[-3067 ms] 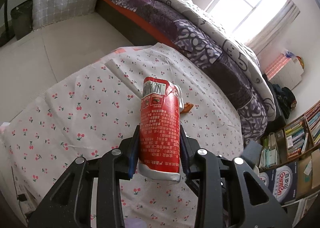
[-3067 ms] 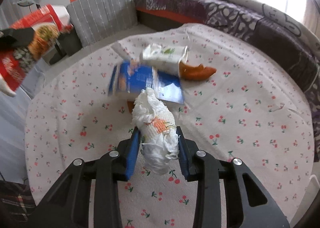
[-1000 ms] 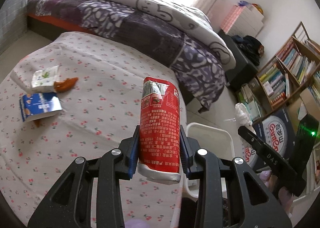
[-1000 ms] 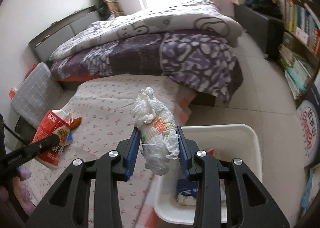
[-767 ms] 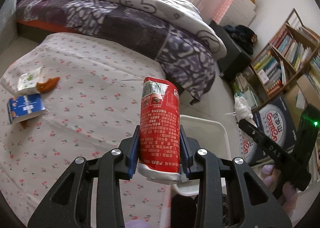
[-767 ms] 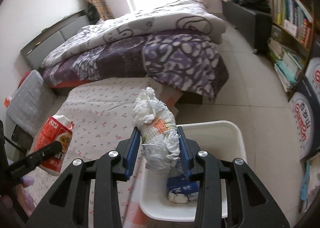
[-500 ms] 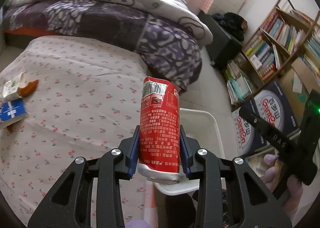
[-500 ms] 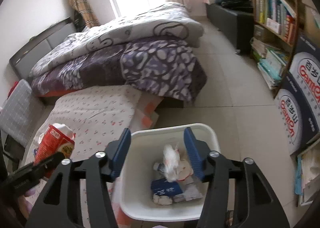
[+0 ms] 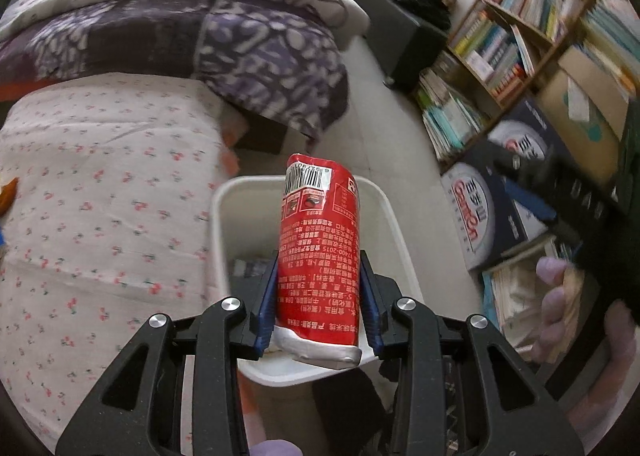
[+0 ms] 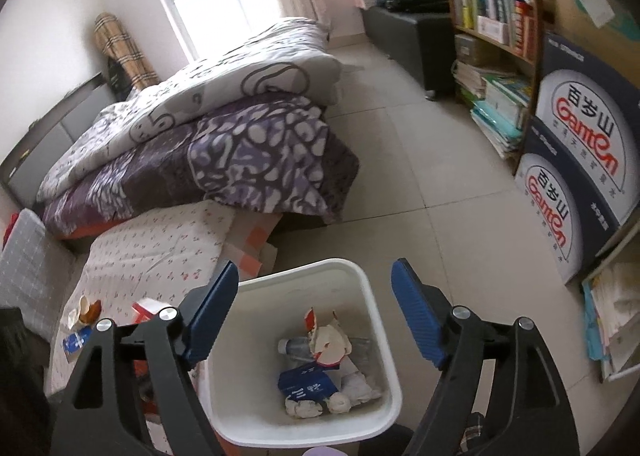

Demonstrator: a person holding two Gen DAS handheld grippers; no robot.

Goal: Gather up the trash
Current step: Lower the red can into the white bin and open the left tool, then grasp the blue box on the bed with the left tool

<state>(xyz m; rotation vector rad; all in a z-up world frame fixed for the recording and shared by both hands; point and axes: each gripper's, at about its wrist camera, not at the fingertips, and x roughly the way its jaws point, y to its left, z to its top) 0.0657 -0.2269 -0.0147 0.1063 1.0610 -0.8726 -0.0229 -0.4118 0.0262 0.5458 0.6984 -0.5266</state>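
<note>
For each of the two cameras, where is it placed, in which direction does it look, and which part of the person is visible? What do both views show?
Left wrist: on the left gripper, looking forward-down past its red packet to the white bin; a gloved hand shows at right.
Right wrist: on the right gripper, open, looking down into the bin; no hand clearly shows.
Shared: bin, cherry-print cloth, bed, bookshelf.

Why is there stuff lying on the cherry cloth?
That is leftover trash: a small blue carton and a crumpled white wrapper lie loose on the cherry-print cloth, not in the white plastic bin. The left hand-held gripper grips a dented red packet.
</note>
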